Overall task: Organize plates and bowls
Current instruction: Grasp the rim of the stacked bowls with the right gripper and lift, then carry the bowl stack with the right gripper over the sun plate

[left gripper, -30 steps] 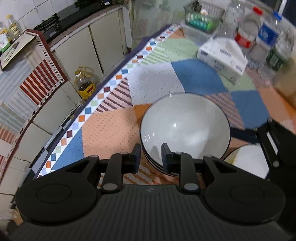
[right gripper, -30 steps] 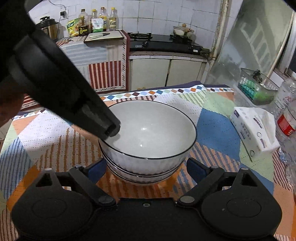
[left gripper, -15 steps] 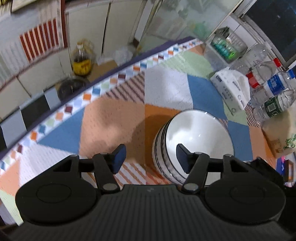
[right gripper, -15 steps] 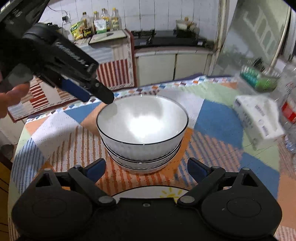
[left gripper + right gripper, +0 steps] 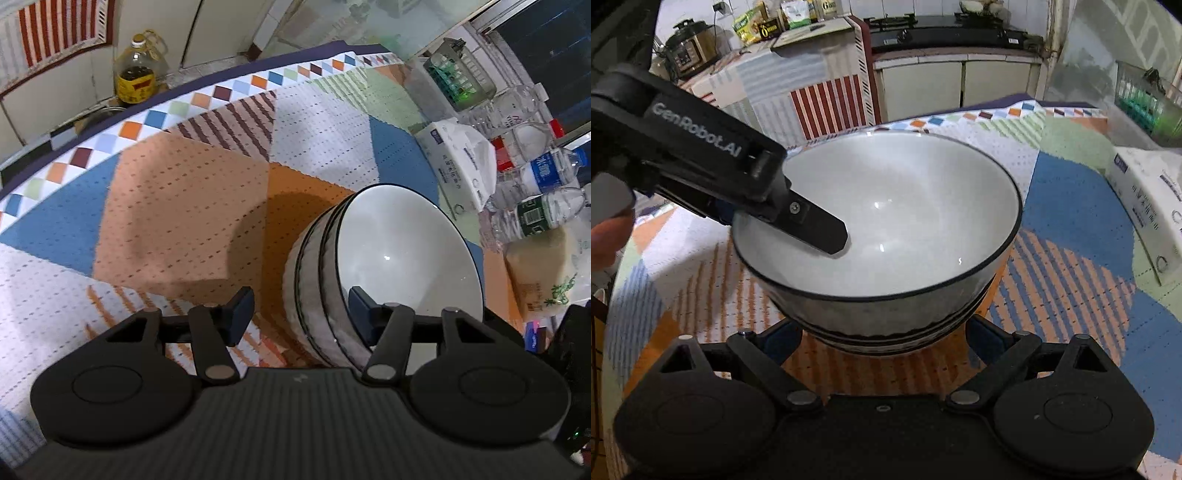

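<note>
A stack of white bowls [image 5: 399, 258] with black rims stands on the patterned tablecloth [image 5: 177, 206]. My left gripper [image 5: 301, 314] straddles the near wall of the top bowl, one finger inside and the other outside. Its jaws are closing, and a gap still shows at the outer pad. In the right wrist view the same stack of bowls [image 5: 886, 206] fills the middle, with one of the left gripper's fingers [image 5: 816, 227] dipping into it. My right gripper [image 5: 882, 343] stands wide open, its fingers flanking the foot of the stack.
A tissue pack [image 5: 461, 162], several water bottles [image 5: 543, 173], a pale bag [image 5: 543, 269] and a clear basket [image 5: 458, 77] crowd the table's right side. An oil bottle [image 5: 135, 74] stands on the floor past the table edge. Cabinets and a stove [image 5: 942, 29] lie beyond.
The left gripper went from shut to open, rolled and dropped over the bowl's rim, then began narrowing. The right gripper came lower and closer to the stack's foot.
</note>
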`<state>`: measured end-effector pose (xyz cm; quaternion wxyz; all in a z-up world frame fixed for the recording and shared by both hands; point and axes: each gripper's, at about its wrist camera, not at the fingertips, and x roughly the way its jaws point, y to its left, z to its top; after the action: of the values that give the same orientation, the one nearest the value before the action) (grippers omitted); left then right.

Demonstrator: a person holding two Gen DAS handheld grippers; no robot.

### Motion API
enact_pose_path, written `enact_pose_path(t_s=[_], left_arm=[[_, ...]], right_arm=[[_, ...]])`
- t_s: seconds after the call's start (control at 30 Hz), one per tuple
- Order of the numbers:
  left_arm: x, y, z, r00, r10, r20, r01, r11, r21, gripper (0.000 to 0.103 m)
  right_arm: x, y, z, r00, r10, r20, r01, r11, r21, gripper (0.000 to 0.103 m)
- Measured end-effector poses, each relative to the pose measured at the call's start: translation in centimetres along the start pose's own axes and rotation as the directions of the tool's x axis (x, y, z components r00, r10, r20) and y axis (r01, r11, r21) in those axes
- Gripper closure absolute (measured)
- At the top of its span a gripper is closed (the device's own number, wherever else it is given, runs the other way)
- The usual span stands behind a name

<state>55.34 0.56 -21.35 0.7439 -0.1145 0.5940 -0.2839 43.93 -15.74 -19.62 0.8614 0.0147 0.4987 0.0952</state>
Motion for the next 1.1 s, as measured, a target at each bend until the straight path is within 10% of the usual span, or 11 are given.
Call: enact_pose_path(t_s=[0.43,1.1], left_arm=[[0.8,0.6,0.0,0.996,-0.089,0.024,0.089,0.996,0.030,0.061],[-6.9,-6.7,-2.1,0.998,-0.003,0.069,-0.013,0.974,0.228,0.061]], right_arm=[[0.6,-0.2,-0.1,0.998,0.035,0.044,-0.035,0.999,0.009,0.008],[-5.7,1.6,-1.7,0.976,0.000,0.219,0.003,1.000,-0.012,0.010]])
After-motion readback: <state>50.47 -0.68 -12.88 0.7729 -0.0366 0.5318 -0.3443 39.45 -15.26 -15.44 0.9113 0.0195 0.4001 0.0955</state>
